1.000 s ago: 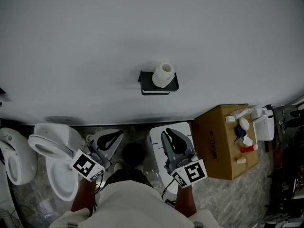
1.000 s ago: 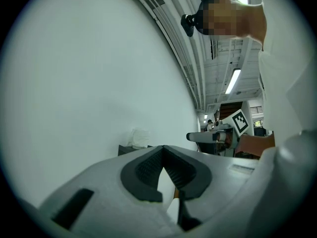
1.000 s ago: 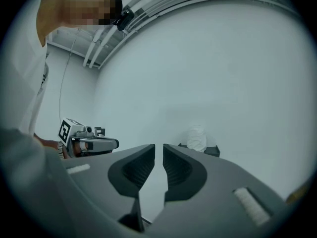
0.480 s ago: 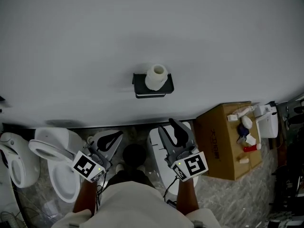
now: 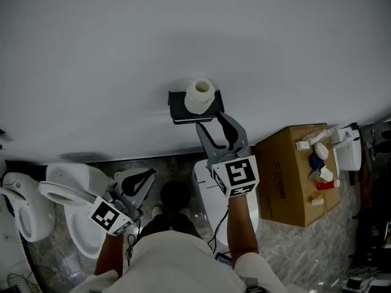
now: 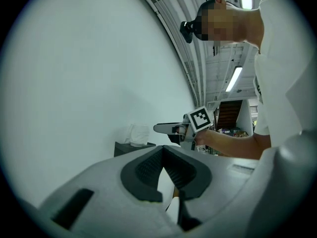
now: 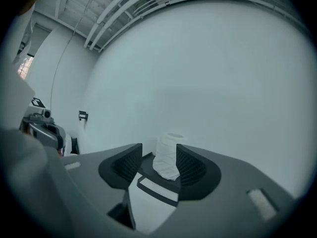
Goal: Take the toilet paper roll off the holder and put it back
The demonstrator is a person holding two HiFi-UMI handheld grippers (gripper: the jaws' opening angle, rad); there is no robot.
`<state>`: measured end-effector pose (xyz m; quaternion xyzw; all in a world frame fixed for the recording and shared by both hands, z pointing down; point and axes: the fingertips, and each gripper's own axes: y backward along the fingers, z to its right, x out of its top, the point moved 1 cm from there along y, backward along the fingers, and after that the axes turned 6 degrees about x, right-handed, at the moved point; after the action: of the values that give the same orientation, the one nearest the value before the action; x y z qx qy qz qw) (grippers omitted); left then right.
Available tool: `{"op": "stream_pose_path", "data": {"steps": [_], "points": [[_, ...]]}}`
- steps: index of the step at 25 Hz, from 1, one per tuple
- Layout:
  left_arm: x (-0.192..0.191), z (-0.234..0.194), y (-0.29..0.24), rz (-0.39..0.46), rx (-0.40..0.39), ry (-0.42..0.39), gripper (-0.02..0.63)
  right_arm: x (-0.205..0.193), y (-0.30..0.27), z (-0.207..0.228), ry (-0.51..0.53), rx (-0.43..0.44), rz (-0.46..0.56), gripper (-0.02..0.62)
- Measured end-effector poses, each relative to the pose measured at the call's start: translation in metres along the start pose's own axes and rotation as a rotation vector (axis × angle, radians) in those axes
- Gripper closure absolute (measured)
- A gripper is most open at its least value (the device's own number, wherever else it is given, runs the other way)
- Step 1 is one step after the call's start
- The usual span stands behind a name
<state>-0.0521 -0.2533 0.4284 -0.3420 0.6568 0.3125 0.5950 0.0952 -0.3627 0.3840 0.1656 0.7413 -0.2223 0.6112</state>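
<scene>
My right gripper (image 5: pixel 209 119) at centre frame, jaws wide and just opened with nothing clasped between them, pointed at the white toilet paper roll (image 5: pixel 200 95) standing upright on its black wall-mounted holder (image 5: pixel 177 107), my left gripper (image 5: pixel 139 182) at lower left, jaws together, empty

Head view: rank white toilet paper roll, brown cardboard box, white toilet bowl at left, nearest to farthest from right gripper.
Right gripper, jaws just been opening, nothing between them:
1. White toilet paper roll, just ahead.
2. Brown cardboard box, lower right.
3. White toilet bowl, far left.
</scene>
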Motion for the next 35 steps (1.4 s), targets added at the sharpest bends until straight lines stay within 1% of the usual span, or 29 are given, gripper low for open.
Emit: {"op": "stream_pose_path", "data": {"steps": [2,6,9,18,27,35], "points": [[0.000,0.001,0.000,0.005,-0.007,-0.004,0.603,-0.004,-0.013,0.005,0.003,-0.007,-0.013,0.368],[0.000,0.001,0.000,0.004,-0.008,-0.006,0.603,-0.012,-0.031,0.017,-0.040,-0.025,-0.019,0.317],[0.000,-0.001,0.000,0.003,-0.004,-0.008,0.603,-0.016,-0.043,0.026,-0.066,-0.029,-0.023,0.298],[-0.002,-0.003,0.005,-0.012,0.006,-0.011,0.603,-0.024,-0.064,0.037,-0.081,-0.031,-0.055,0.298],[0.000,-0.001,0.004,-0.007,-0.011,-0.009,0.603,-0.030,-0.081,0.040,-0.085,-0.030,-0.094,0.299],[0.000,0.000,0.002,-0.005,-0.015,-0.011,0.603,-0.035,-0.085,0.045,-0.078,-0.062,-0.135,0.316]]}}
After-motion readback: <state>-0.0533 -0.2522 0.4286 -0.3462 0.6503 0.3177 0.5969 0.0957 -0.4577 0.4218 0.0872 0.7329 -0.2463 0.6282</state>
